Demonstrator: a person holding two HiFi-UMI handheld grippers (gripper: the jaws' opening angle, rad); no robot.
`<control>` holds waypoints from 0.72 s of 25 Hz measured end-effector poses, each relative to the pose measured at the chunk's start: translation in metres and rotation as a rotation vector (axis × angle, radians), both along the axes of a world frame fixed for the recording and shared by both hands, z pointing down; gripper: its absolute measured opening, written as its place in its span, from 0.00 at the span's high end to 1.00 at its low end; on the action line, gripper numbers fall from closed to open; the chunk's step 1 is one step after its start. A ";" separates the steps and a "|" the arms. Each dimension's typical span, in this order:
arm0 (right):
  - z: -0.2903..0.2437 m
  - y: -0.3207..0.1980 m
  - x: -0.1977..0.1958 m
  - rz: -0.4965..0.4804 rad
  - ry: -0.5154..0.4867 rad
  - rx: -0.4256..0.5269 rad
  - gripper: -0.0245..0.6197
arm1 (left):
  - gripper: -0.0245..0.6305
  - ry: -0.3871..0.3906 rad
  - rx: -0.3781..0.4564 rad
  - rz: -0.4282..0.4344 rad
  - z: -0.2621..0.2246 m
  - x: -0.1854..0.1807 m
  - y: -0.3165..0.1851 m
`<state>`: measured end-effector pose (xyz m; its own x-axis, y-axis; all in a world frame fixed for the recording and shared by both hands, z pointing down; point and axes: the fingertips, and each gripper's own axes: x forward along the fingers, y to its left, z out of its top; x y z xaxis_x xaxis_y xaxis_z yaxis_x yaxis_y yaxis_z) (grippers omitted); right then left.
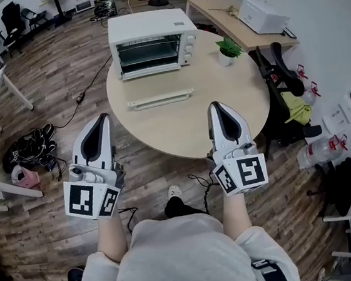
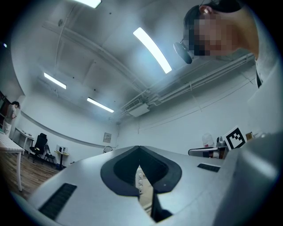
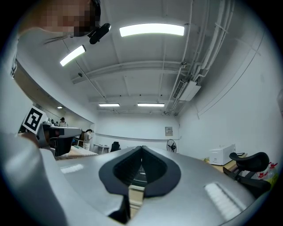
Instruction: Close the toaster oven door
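One oven [image 1: 150, 42] stands at the far side of the round table [image 1: 223, 115]. Its single door [image 1: 160, 99] is open and lies flat toward the person. One small plant [image 1: 228, 50] stands just right of the oven. There are two tools, left [image 1: 102, 118] and right [image 1: 215, 106], by the near edge. Each is pressed together and holds nothing.

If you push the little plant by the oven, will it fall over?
It probably slides first: the potted plant sits in a short white pot on the smooth table. It looks light, so a high push on the leaves might tip it.
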<state>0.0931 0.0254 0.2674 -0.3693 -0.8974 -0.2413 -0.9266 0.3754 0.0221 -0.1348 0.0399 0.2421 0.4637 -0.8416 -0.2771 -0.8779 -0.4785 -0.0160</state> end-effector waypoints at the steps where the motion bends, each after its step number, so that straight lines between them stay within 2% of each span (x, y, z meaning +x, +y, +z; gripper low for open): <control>1: -0.001 -0.008 0.004 -0.001 0.000 0.001 0.95 | 0.95 0.000 0.000 -0.001 -0.001 0.004 -0.008; 18: -0.007 -0.111 0.054 -0.049 -0.018 0.009 0.95 | 0.95 0.005 0.016 -0.046 -0.010 0.053 -0.098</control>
<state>0.1475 -0.0860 0.2602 -0.4086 -0.8759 -0.2565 -0.9072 0.4206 0.0090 -0.0818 -0.0585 0.2325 0.4231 -0.8574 -0.2929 -0.8992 -0.4372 -0.0190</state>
